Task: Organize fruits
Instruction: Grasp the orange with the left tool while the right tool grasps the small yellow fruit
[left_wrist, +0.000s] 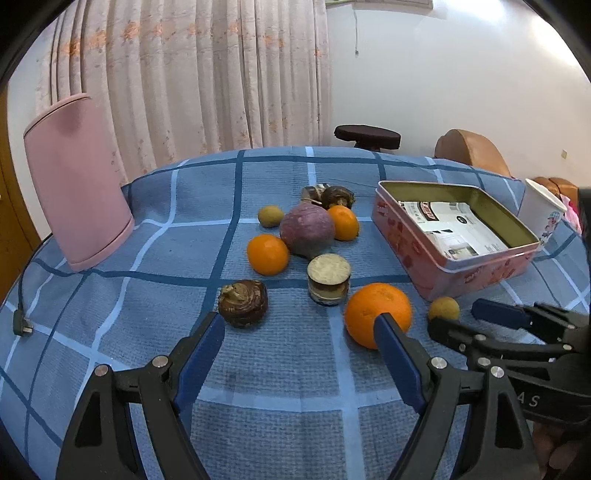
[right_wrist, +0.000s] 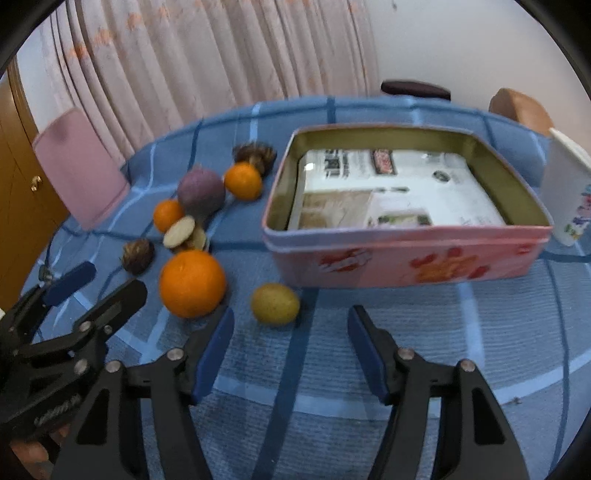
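A big orange (left_wrist: 376, 310) (right_wrist: 192, 283) lies near the front of the blue checked tablecloth. A small yellow-green fruit (left_wrist: 444, 308) (right_wrist: 275, 303) lies beside it, just ahead of my right gripper (right_wrist: 290, 332), which is open and empty. My left gripper (left_wrist: 301, 334) is open and empty, its right finger in front of the big orange. Two smaller oranges (left_wrist: 267, 254) (left_wrist: 343, 222), a purple round fruit (left_wrist: 307, 230) (right_wrist: 201, 192), another yellow-green fruit (left_wrist: 270, 216) and a dark brown fruit (left_wrist: 242, 302) (right_wrist: 137, 255) lie further back. An open pink tin (left_wrist: 476, 271) (right_wrist: 406, 258) stands at right with printed paper inside.
A small round jar (left_wrist: 328, 278) stands between the fruits. A pink appliance (left_wrist: 75, 181) with a cord stands at far left. A white paper cup (left_wrist: 543, 212) (right_wrist: 569, 184) stands right of the tin. Dark brown items (left_wrist: 328, 195) lie behind the purple fruit. Chairs stand beyond the table.
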